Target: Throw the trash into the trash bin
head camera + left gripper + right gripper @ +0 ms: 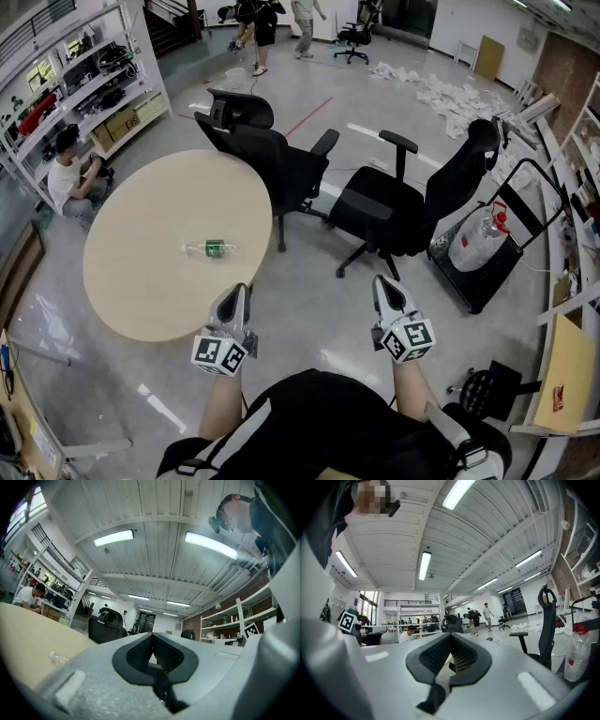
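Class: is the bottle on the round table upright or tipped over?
Tipped over: the bottle lies flat on the table, its length running sideways in the head view.

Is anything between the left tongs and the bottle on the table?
Nothing visible. Only bare table lies between the bottle and the left tongs, which are shut and empty.

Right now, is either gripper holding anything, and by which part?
Nothing is held. The left gripper and right gripper are shut and empty; the bottle lies on the table.
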The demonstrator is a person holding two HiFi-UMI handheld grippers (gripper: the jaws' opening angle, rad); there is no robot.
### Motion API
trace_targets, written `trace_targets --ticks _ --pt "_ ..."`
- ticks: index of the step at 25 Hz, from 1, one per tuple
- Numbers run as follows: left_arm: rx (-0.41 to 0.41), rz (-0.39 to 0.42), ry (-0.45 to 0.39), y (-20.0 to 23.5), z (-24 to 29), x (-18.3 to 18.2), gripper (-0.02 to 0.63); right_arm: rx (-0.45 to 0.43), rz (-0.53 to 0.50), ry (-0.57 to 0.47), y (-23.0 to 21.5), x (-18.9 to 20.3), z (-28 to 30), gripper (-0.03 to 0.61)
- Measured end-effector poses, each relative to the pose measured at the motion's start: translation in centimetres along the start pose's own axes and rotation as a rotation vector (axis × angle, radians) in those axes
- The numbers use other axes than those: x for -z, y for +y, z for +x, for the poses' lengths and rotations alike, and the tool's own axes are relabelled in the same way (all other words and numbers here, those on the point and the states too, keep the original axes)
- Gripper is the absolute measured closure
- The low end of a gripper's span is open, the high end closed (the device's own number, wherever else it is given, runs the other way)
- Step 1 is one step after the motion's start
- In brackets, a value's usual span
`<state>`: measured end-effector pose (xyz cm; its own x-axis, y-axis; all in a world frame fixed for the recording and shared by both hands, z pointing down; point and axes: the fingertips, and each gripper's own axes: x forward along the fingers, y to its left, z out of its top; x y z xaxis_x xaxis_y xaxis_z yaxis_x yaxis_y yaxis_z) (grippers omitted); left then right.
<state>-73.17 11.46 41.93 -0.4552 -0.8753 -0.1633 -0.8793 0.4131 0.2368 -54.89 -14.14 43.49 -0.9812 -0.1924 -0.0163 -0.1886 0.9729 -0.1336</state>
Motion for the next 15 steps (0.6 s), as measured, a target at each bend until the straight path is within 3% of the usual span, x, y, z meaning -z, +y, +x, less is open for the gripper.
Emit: trace_targets --ticks 8,15 --pt "-0.024 -0.003 -0.002 1.1 -0.7 0.0 0.611 -0.022 0.0 0.016 1.0 0.5 0.5 0.574" --pt "0.007 -0.008 0.004 0.3 0.1 -0.7 0.611 -0.018 0.0 0.019 1.2 0.1 0.3 0.574"
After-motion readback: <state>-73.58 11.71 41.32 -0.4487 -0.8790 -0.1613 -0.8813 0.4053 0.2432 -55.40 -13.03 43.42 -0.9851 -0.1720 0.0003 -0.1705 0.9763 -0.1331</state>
